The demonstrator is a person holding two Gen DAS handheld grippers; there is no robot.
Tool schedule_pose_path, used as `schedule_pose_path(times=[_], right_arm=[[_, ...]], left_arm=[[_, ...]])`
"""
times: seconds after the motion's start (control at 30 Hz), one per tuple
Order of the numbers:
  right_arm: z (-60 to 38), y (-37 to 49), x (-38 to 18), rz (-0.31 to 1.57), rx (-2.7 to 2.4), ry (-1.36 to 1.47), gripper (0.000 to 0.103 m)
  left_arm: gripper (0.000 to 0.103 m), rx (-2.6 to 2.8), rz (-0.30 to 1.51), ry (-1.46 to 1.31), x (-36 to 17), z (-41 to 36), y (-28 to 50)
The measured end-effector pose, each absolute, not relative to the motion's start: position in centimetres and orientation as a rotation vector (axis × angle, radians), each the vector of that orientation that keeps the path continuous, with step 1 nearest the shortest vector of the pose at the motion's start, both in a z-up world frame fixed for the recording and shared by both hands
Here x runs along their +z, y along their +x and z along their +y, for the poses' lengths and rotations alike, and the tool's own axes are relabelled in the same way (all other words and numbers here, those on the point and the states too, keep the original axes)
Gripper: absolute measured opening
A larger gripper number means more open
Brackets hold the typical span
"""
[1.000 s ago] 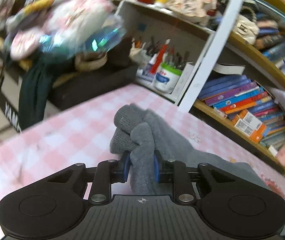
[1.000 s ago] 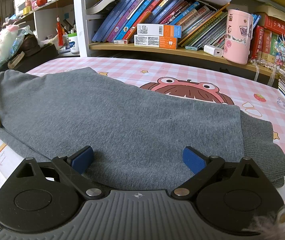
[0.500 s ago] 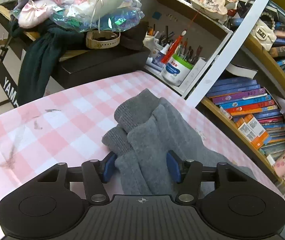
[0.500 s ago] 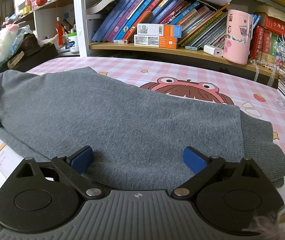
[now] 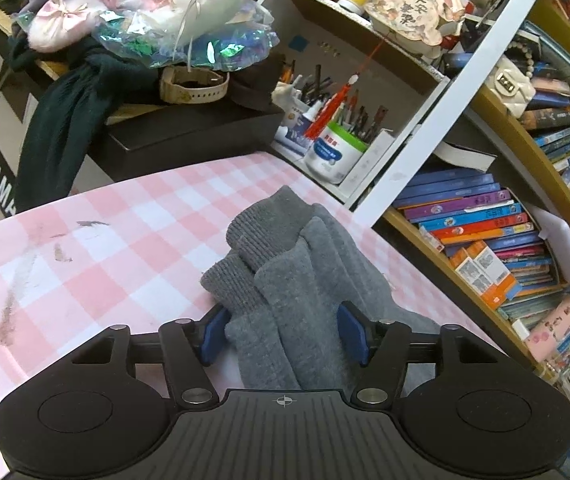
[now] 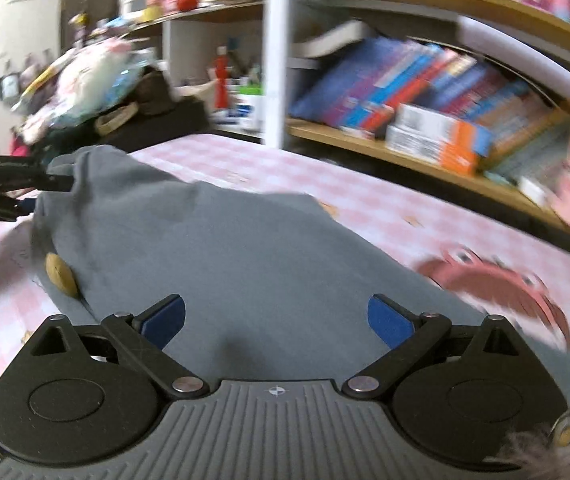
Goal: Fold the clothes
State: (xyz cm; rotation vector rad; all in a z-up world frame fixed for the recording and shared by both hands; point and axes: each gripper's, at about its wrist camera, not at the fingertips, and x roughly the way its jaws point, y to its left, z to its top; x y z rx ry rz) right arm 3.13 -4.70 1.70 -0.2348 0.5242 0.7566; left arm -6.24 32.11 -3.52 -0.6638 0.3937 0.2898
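Grey knit, soft and floppy: the garment (image 6: 245, 248) lies across the pink checked tablecloth (image 5: 105, 248), on the near side of the bookshelf (image 5: 485, 240). My left gripper (image 5: 283, 334) has its fingers apart around the bunched ribbed cuffs (image 5: 261, 236). My right gripper (image 6: 277, 322) hangs spread wide over the body. I judge the thick cuffs the surest hold.

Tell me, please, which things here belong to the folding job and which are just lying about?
Part of the job: grey garment, left gripper, right gripper.

Just lying about: books, pen pot, black keyboard, dark green cloth, boxes.
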Motion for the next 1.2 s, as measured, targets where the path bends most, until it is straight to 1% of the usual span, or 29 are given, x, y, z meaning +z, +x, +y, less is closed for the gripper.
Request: schedule_pose_path(times=[0.1, 0.3, 0.47, 0.57, 0.7, 0.77, 0.8, 0.83, 0.87, 0.93, 1.0, 1.03, 1.2], right_arm=[[-1.8, 3.8, 1.6, 0.535, 0.795, -0.244, 0.099], [2.0, 3.9, 1.2, 0.554, 0.834, -0.253, 0.099], [4.1, 2.8, 0.3, 0.591, 0.888, -0.296, 0.099], [4.9, 1.6, -0.3, 0.572, 0.903, -0.355, 0.1], [4.7, 1.6, -0.8, 0.568, 0.893, -0.334, 0.101], [4.6, 1.8, -0.8, 0.581, 0.893, -0.318, 0.102], [4.6, 1.8, -0.8, 0.58, 0.893, -0.32, 0.102], [4.7, 1.7, -0.8, 0.576, 0.891, -0.323, 0.102], [4.6, 1.6, -0.8, 0.573, 0.89, -0.326, 0.102], [4.7, 1.5, -0.7, 0.567, 0.887, -0.333, 0.102], [4.7, 1.4, -0.7, 0.561, 0.884, -0.338, 0.102], [4.7, 1.3, -0.7, 0.559, 0.883, -0.34, 0.102], [4.8, 1.1, -0.6, 0.539, 0.882, -0.345, 0.102]], left_arm=[[0.067, 0.276, 0.387, -0.664, -3.5, 32.1, -6.2], [0.072, 0.262, 0.383, -0.656, -3.5, 32.0, -6.2], [0.073, 0.259, 0.383, -0.658, -3.6, 32.0, -6.1], [0.072, 0.26, 0.38, -0.668, -3.6, 32.1, -6.1], [0.067, 0.265, 0.377, -0.69, -3.7, 32.3, -6.1], [0.059, 0.268, 0.38, -0.702, -3.7, 32.5, -6.1], [0.05, 0.268, 0.384, -0.719, -3.8, 32.7, -6.1], [0.039, 0.264, 0.388, -0.745, -4.0, 33.0, -6.1], [0.035, 0.253, 0.394, -0.789, -4.2, 33.4, -6.1], [0.022, 0.227, 0.394, -0.876, -4.7, 34.2, -6.3], [0.019, 0.208, 0.368, -0.891, -4.4, 34.2, -6.5], [0.018, 0.202, 0.351, -0.852, -3.8, 33.7, -6.6], [0.018, 0.16, 0.28, -0.557, 0.3, 29.9, -6.9]])
